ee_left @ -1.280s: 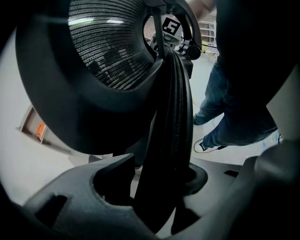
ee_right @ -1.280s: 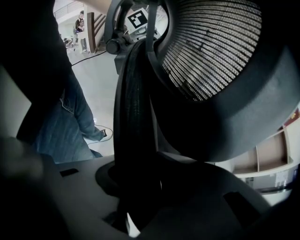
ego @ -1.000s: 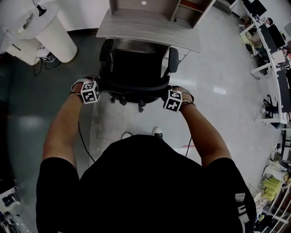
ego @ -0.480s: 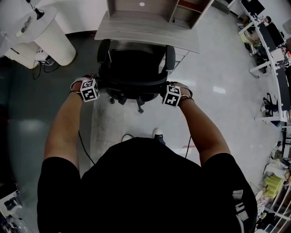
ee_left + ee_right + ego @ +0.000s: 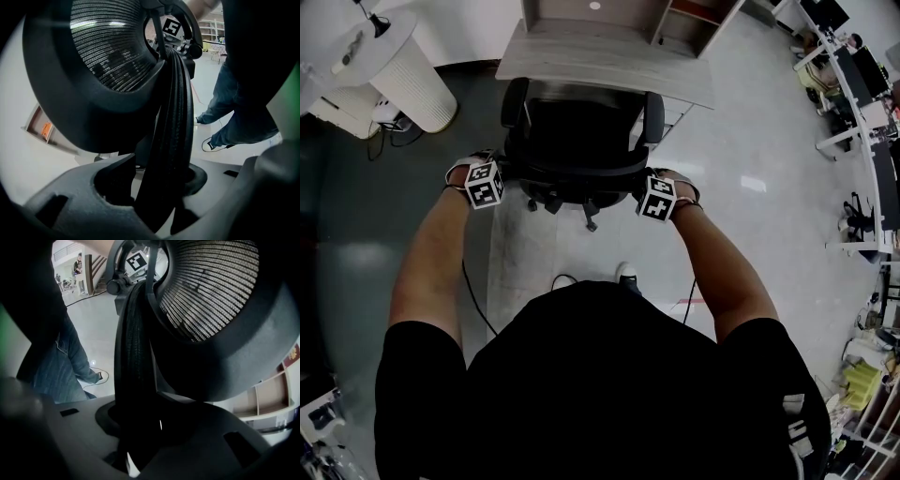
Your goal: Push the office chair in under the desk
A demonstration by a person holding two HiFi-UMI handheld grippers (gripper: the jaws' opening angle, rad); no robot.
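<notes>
In the head view a black office chair [image 5: 577,141] stands facing a grey wood desk [image 5: 609,61], its seat front at the desk's edge. My left gripper [image 5: 492,178] is shut on the left edge of the backrest and my right gripper [image 5: 649,192] on the right edge. The left gripper view shows the ribbed backrest edge [image 5: 171,131] running between the jaws of the left gripper [image 5: 164,206], with the mesh panel [image 5: 108,51] above. The right gripper view shows that same backrest edge [image 5: 133,371] caught in the right gripper [image 5: 136,441], under the mesh [image 5: 211,287].
A white ribbed round pedestal [image 5: 412,80] stands left of the desk. An open shelf unit [image 5: 694,23] sits on the desk's back right. A cable [image 5: 562,278] and my shoe [image 5: 625,274] are on the floor behind the chair. Other desks [image 5: 862,94] line the far right.
The chair and both grippers have crept slightly toward the desk. Both grips on the backrest are unchanged.
</notes>
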